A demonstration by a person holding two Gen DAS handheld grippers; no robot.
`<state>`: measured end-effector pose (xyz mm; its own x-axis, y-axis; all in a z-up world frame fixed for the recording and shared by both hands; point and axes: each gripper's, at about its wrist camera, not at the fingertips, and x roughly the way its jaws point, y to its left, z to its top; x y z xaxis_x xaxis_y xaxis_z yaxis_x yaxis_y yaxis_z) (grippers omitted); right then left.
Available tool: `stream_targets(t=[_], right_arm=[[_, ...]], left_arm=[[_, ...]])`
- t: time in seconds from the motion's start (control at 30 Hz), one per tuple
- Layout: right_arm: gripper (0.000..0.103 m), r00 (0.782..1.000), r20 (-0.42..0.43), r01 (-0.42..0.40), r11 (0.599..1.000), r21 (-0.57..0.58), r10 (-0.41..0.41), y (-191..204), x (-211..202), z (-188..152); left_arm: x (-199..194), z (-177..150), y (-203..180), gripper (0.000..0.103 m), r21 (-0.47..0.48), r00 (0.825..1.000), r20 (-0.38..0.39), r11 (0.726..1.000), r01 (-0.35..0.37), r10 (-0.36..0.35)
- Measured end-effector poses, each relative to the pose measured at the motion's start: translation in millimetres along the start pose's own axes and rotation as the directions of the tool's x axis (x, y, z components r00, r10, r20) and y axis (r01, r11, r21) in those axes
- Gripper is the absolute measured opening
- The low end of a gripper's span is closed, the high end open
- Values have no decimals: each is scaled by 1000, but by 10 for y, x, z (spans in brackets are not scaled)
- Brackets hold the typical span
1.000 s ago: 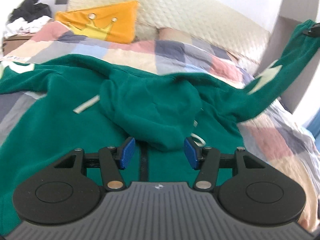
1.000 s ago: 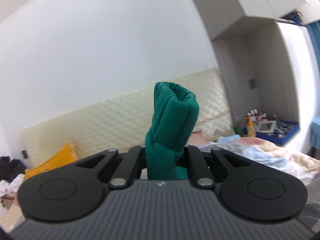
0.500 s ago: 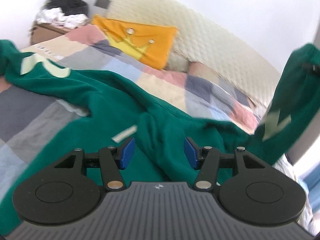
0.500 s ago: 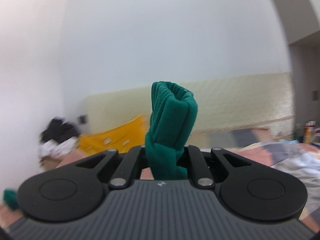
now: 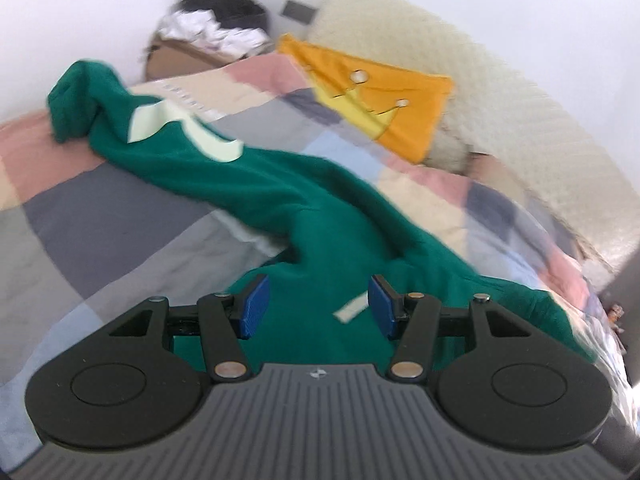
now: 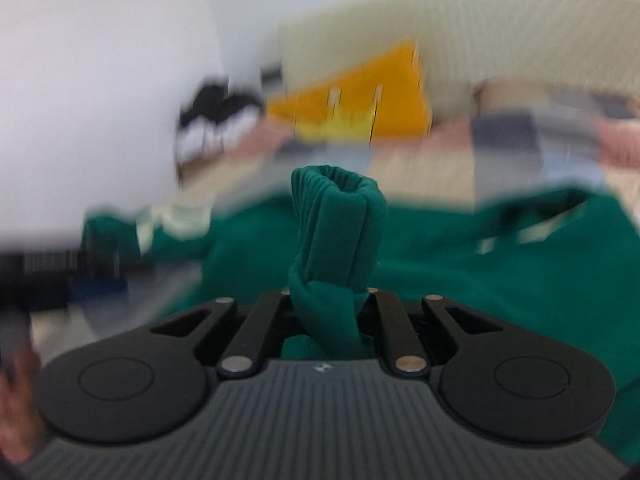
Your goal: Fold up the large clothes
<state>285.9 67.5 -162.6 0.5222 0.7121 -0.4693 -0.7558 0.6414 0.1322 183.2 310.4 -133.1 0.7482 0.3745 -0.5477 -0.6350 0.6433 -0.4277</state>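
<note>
Right wrist view: right gripper clamped on hoodie cuff; bunched fabric may slip out. Left gripper jaws approx half open, empty, above hoodie.

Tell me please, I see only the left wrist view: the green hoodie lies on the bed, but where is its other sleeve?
Observer: The right gripper holds it: its jaws are shut on the ribbed sleeve cuff, which stands up between the fingers.
Operator: Is my left gripper holding something too?
Observer: No. The left gripper is open over the green hoodie, with nothing pinched between its blue pads.
Operator: Is the right one near the bed?
Observer: Its view is blurred, but it shows the hoodie's green body spread just ahead and the orange pillow beyond.
</note>
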Motion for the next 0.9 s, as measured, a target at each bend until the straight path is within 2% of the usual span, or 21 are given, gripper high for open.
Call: stream_targets(t=[0.1, 0.3, 0.4, 0.5, 0.53, 0.63, 0.9], right_arm=[[12, 999, -44, -21, 999, -45, 19, 119, 111, -199], [16, 997, -63, -45, 998, -33, 43, 105, 90, -212], [33, 992, -84, -93, 996, 14, 94, 41, 16, -227], [67, 980, -99, -162, 982, 94, 171, -8, -82, -240], [69, 979, -107, -164, 981, 104, 175, 1, -120, -235], [69, 980, -139, -128, 985, 115, 143, 29, -229, -211], [69, 986, -125, -83, 981, 176, 106, -157, -596, -166]], left_arm=[[111, 3, 33, 60, -44, 1000, -17, 999, 1, -1], [276, -93, -159, 60, -5, 999, -33, 999, 43, -43], [300, -133, -248, 60, 20, 996, -32, 997, 81, -80], [300, -154, -333, 60, 92, 998, -9, 994, 58, -58], [298, -153, -342, 60, 101, 998, -6, 993, 60, -60], [258, -159, -370, 60, 105, 996, -5, 990, 91, -91], [94, -260, -509, 60, 148, 985, -6, 974, 169, -170]])
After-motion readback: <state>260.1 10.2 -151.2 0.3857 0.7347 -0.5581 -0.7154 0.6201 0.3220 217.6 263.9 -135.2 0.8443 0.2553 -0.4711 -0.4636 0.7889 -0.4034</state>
